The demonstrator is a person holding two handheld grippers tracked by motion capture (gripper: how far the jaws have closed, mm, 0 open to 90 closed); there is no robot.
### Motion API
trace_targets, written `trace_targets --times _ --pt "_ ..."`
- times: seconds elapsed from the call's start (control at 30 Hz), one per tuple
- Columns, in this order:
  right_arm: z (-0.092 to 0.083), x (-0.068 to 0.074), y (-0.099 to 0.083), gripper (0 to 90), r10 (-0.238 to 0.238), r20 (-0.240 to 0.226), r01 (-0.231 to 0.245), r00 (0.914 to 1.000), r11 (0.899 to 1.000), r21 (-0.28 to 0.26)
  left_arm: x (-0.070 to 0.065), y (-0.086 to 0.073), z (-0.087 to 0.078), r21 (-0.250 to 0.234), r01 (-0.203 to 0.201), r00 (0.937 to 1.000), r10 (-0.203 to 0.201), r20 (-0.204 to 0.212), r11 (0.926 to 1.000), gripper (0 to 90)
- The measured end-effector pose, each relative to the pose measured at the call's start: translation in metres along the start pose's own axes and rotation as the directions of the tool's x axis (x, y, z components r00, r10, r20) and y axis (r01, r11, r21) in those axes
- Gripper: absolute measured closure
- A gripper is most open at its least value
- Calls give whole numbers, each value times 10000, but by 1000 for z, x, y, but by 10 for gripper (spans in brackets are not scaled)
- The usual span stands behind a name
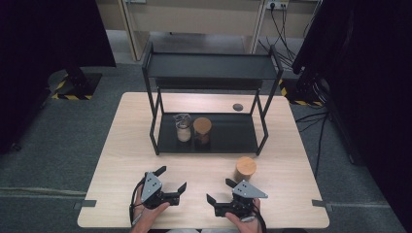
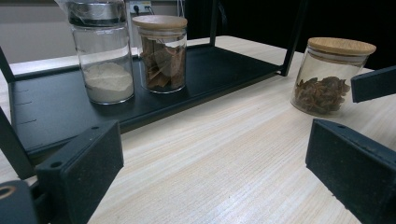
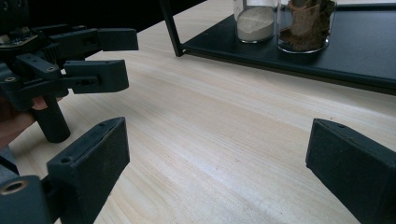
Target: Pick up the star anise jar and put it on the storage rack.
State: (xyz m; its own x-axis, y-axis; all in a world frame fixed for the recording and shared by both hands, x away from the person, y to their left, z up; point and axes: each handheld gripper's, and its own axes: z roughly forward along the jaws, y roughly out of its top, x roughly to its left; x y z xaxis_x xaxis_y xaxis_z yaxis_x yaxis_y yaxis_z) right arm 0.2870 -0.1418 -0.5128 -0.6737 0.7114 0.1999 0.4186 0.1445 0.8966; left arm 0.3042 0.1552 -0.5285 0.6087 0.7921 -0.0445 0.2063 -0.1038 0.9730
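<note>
Near the table's front edge a person's hands hold both grippers, and both stand open with nothing between the jaws. My left gripper (image 1: pixel 172 178) (image 2: pixel 215 144) faces the rack, and my right gripper (image 1: pixel 219 191) (image 3: pixel 215 144) lies to its right. A glass jar with a wooden lid (image 1: pixel 246 168) (image 2: pixel 327 77) holds brown pieces and stands on the table just beyond the right gripper. On the rack's lower shelf (image 1: pixel 233 136) a jar of white powder (image 1: pixel 183 129) (image 2: pixel 103 56) (image 3: pixel 254 21) stands beside a wooden-lidded jar of brown bark (image 1: pixel 202 130) (image 2: pixel 161 53) (image 3: pixel 306 23).
The black two-tier rack (image 1: pixel 211 65) takes up the middle and back of the table. A small dark disc (image 1: pixel 237 107) lies on the table behind the rack. Bare wood stretches between the grippers and the rack. In the right gripper view the left gripper (image 3: pixel 114 57) shows at upper left.
</note>
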Motion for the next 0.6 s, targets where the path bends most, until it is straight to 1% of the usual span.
trace_targets --times 0.6 --pt "-12 -6 -4 65 213 263 -210 9994 9997 -118 0 0 0 -2 10 10000 -10 -3 10000 35"
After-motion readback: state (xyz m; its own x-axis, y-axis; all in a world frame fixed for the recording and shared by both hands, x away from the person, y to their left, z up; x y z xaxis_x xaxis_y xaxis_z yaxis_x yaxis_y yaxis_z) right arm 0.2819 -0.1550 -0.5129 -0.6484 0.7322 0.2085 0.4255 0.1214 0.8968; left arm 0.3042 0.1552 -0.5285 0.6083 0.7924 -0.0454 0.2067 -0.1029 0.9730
